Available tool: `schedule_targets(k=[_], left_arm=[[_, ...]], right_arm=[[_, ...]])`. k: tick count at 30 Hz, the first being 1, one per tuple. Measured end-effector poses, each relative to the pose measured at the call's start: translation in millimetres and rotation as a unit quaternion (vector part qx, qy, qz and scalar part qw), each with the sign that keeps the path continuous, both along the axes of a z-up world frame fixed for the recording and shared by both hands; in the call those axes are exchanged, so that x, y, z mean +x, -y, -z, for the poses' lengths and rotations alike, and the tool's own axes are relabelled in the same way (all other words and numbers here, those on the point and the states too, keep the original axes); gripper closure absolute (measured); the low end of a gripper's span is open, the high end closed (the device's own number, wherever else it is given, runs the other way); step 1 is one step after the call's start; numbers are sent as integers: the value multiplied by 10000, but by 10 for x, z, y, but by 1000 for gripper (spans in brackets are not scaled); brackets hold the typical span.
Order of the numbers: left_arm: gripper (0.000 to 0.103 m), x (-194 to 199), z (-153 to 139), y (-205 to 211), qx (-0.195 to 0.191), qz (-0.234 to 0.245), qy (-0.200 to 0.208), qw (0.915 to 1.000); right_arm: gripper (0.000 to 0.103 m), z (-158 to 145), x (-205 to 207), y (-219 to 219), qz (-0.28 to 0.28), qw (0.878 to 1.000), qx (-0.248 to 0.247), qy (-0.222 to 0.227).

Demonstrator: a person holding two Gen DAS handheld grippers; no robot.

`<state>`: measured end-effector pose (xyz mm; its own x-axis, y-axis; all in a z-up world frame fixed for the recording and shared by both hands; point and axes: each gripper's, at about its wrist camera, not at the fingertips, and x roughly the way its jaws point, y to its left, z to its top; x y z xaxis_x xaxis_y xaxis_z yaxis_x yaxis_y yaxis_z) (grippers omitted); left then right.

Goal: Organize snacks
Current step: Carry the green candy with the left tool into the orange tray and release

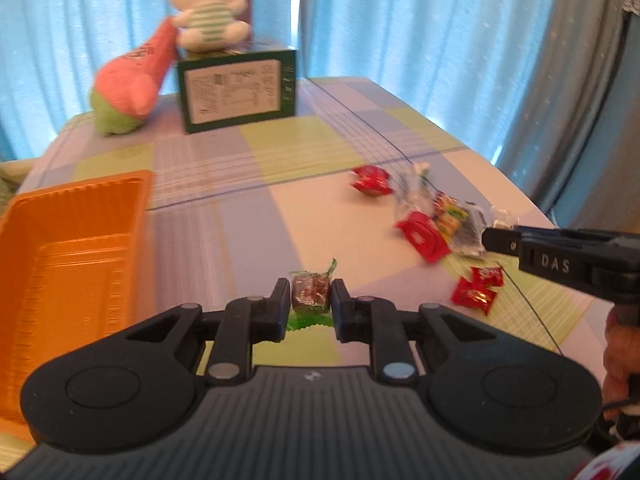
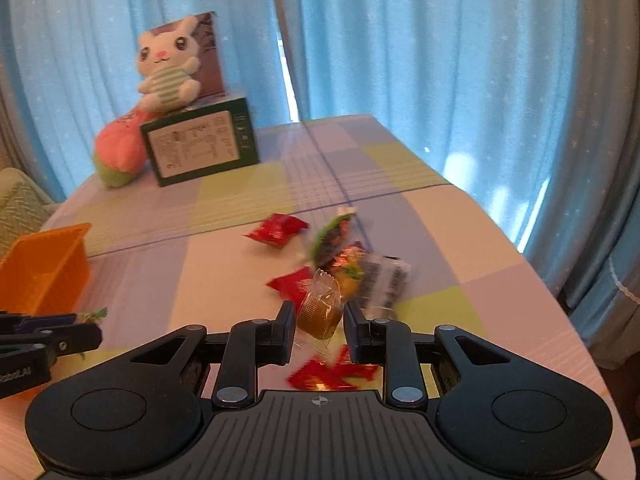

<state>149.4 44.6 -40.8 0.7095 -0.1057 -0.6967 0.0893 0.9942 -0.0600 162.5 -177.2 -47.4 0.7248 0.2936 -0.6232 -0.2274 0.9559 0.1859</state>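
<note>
A: Fingers on the left gripper point(image 1: 311, 300) — what are they doing?

B: They are pinching a brown candy with green twisted ends point(image 1: 311, 293), closed onto both of its sides, above the checked desk point(image 1: 256, 216). The orange tray point(image 1: 68, 264) is sitting just to the left of that gripper, near the desk's left edge.

A: And the right gripper point(image 2: 319, 322)?

B: Its fingers are closing on a clear-wrapped amber candy point(image 2: 320, 310), gripping it on either side. Whether that candy is touching the desk, I cannot tell; the picture is blurring there.

A: Where are the other snacks lying?

B: They are lying loose on the right half of the desk. A red packet point(image 2: 277, 231) is lying farthest back, a green-edged dark packet point(image 2: 332, 240) is lying just beside it, and a silvery barcode packet point(image 2: 384, 280) is lying behind the right gripper. Another red packet point(image 2: 290, 285) is showing to the left of the amber candy, and more red wrappers point(image 2: 332, 372) are lying under the right gripper.

A: Anything at the back?

B: A green box point(image 1: 239, 90) is standing there with a white plush bunny point(image 1: 208, 4) sitting on top, and a pink and green plush point(image 1: 130, 84) is leaning against them. Blue curtains point(image 1: 420, 32) are hanging behind
</note>
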Motion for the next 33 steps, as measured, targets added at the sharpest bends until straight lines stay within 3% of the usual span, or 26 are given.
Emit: schedule_targets(k=[7, 15, 25, 26, 28, 33], left_arm=[[84, -276, -299, -815, 136, -865, 124, 9961], [84, -490, -343, -1673, 249, -1601, 72, 9868], [83, -529, -78, -2088, -24, -1822, -95, 9832], [81, -526, -61, -2102, -37, -1835, -101, 9830], [64, -514, -31, -2114, -97, -1820, -154, 9831], [60, -561, -32, -2137, 29, -1844, -117, 9828]], right_arm=[[77, -282, -148, -1014, -1284, 9910, 338, 192], [77, -339, -265, -1878, -2174, 9752, 391, 153], [77, -122, -244, -2314, -2451, 9692, 157, -150], [77, -111, -238, -2328, -2454, 9692, 142, -158], [77, -89, -226, -2353, -2463, 9690, 115, -174], [77, -82, -212, -2386, -2483, 9685, 81, -168]])
